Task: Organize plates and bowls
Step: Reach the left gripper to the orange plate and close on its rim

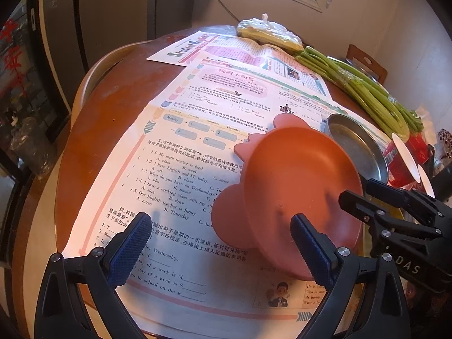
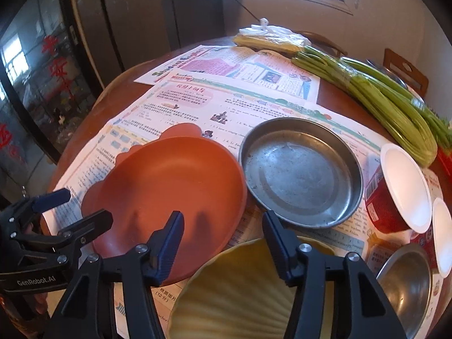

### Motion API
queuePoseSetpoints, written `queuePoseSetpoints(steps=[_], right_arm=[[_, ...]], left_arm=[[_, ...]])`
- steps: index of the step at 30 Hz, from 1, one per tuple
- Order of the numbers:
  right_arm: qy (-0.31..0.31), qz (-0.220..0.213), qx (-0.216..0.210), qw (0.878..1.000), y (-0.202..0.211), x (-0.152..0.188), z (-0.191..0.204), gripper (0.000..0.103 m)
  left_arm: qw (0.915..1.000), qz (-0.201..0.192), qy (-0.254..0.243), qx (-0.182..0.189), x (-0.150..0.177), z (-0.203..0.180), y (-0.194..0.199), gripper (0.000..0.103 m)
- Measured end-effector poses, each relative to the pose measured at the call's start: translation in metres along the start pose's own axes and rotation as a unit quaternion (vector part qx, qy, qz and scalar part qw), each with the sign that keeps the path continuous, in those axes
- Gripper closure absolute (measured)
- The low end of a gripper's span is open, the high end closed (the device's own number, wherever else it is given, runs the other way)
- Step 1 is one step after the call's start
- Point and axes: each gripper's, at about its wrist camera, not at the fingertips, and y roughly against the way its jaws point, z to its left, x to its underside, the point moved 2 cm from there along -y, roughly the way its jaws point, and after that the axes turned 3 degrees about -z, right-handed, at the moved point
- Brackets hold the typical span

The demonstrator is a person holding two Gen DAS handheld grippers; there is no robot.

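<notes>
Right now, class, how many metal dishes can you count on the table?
2. A wide shallow metal pan sits mid-table, right of the orange plate. A smaller steel bowl sits at the near right edge, partly cut off. More may be hidden out of view.

Each hand-held gripper (image 1: 220,250): black frame w/ silver screws, blue textured pads (image 1: 131,250), white "GenRobot.AI" lettering.

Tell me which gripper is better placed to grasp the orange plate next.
Probably the left. The left gripper is open, its right finger already over the orange plate rim. The right gripper is open above the yellow plate.
</notes>
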Motion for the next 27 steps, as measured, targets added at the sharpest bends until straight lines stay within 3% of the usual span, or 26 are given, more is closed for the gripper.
queuePoseSetpoints(steps=[9, 17, 22, 27], right_arm=[[0.019, 0.005, 0.001, 1.0, -0.01, -0.001, 0.007, 0.051], [0.025, 0.007, -0.012, 1.0, -0.015, -0.002, 0.01, 0.055], [0.029, 0.007, -0.011, 0.999, -0.016, -0.002, 0.011, 0.057], [0.023, 0.005, -0.023, 0.999, -0.01, -0.005, 0.015, 0.057]], left_arm=[[1.0, 0.001, -0.006, 0.002, -0.001, -0.009, -0.002, 0.007], [0.9997, 0.016, -0.003, 0.018, -0.001, -0.012, -0.009, 0.047], [0.9998, 0.011, 0.004, 0.017, -0.005, -0.009, -0.005, 0.056], [0.9999, -0.013, 0.003, 0.008, -0.016, -0.003, 0.006, 0.056]])
